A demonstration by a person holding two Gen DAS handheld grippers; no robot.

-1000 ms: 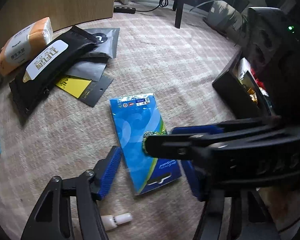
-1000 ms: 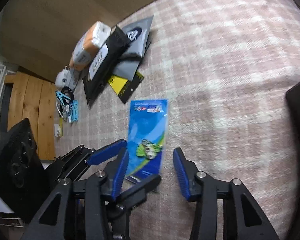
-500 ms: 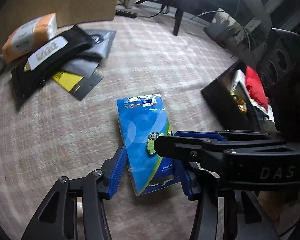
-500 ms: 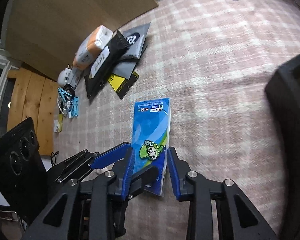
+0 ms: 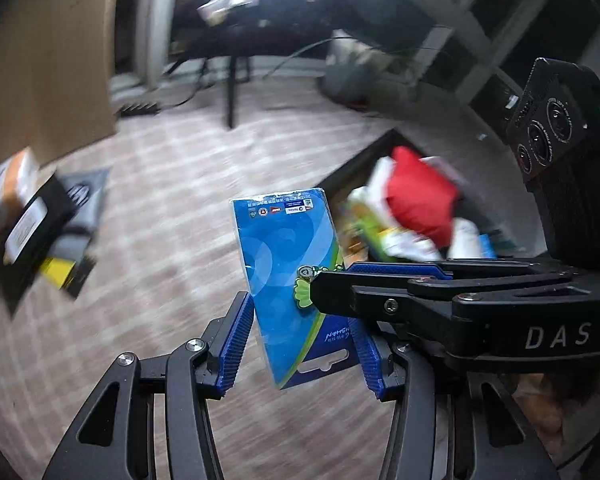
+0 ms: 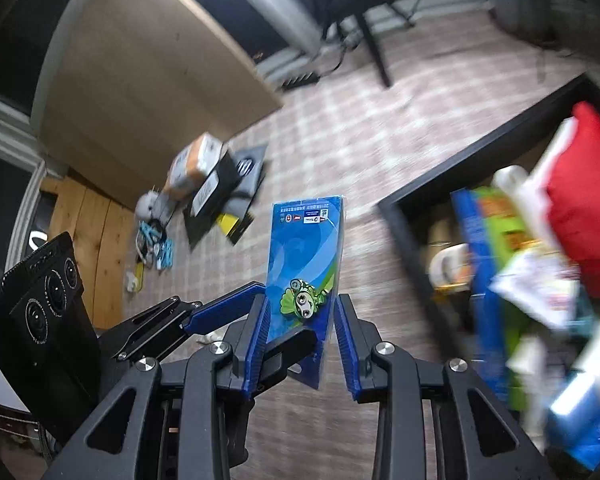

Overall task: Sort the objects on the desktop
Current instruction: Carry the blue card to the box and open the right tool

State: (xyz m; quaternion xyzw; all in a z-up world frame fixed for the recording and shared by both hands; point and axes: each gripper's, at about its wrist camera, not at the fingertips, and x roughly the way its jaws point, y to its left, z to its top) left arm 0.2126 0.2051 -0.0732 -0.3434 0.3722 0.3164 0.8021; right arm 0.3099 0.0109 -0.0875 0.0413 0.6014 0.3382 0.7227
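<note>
Blue card pack (image 5: 288, 264): held above the checked cloth (image 5: 172, 240), off the surface.
Grip: left gripper (image 5: 300, 344) and right gripper (image 6: 300, 340), jaws just closed, both clamp its lower end, probably sharing a floppy pack.
Axis: long side points away, hang-slot nearest, toward the black box (image 6: 428, 184).

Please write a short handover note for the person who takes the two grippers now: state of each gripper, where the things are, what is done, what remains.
Left gripper: shut on the blue card pack, lifted off the rug.
Right gripper: shut on the same pack.
Black box: to the right, already holds a red item and other packages.
Left to sort: the orange pack, black pouch and flat bags on the rug, plus small blue items.
Next, probably: put the blue pack in the box.
</note>
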